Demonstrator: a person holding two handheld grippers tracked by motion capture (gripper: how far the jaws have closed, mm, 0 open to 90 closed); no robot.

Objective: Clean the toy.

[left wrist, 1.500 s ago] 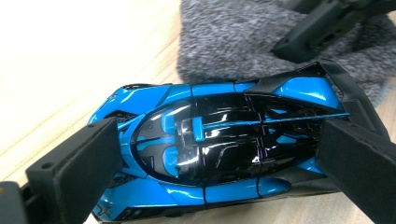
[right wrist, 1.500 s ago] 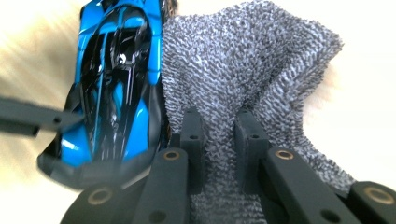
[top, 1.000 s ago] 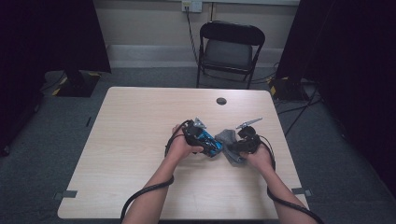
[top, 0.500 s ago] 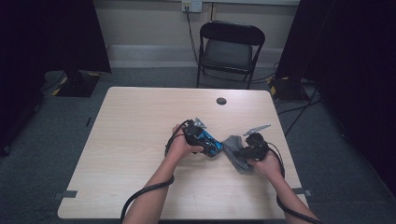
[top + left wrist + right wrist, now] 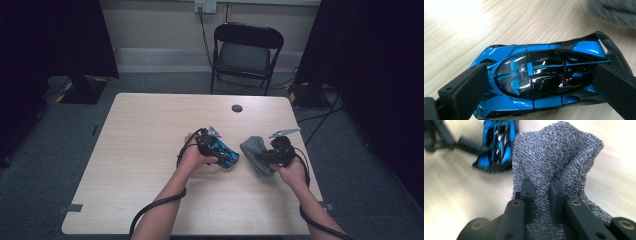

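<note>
A glossy blue and black toy car (image 5: 541,80) lies lengthwise between my left gripper's (image 5: 541,86) jaws, which press on its nose and tail. In the high view the same car (image 5: 223,152) sits low over the table's middle with the left gripper (image 5: 225,155) shut on it. My right gripper (image 5: 541,192) is shut on a fold of a grey knitted cloth (image 5: 559,160), which bunches up ahead of the jaws. From above, the cloth (image 5: 254,151) lies just right of the car, at the right gripper (image 5: 265,156). In the right gripper view the car (image 5: 496,145) is blurred.
The light wooden table (image 5: 150,150) has a small dark round disc (image 5: 237,108) near its far edge. A black folding chair (image 5: 245,50) stands behind the table. Cables trail from both grippers off the near edge.
My right gripper has drawn the grey cloth away from the car, to the right. The left gripper and the car have stayed almost in place.
</note>
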